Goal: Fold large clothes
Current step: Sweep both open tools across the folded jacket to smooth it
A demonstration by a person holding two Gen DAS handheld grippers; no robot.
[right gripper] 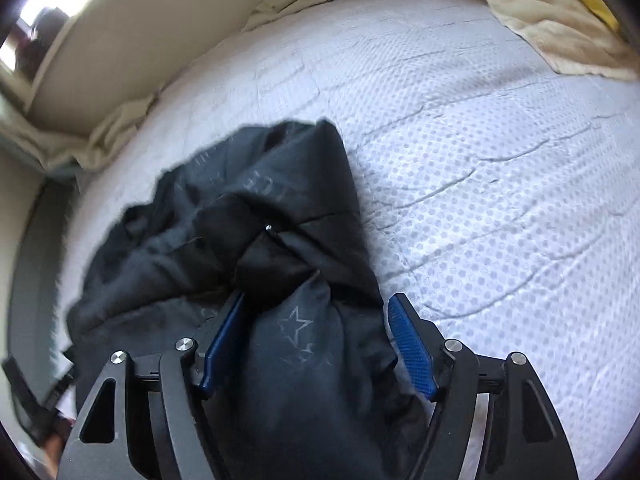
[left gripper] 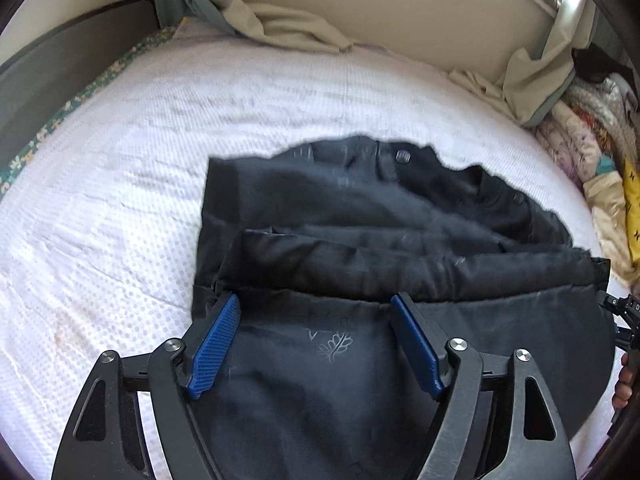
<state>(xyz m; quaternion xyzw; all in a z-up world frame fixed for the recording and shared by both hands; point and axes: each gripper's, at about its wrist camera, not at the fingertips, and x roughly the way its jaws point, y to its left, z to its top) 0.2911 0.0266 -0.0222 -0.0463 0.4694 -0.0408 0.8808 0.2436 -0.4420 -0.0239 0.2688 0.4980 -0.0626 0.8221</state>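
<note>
- Black printed fabric garment (left gripper: 360, 208) lies partly folded on the white dotted bed mattress (left gripper: 120, 200), its long axis crosswise to both claws.
- Left claw (left gripper: 316, 344) open over the near hem, pads clear.
- Right claw (right gripper: 316, 344) open, bunched cloth between the pads, not pinched.
- Both claws equally near.

Left gripper (left gripper: 316, 304) angled steeply down, blue pads (left gripper: 216, 346) spread wide at 8 and 4 o'clock of the left wrist view, clamping nothing. Right gripper (right gripper: 316, 304) likewise pitched down, jaws parted, pads (right gripper: 412, 346) pressing on nothing. Fingers of a hand (left gripper: 624, 380) at 4 o'clock, at the edge of the left view.
</note>
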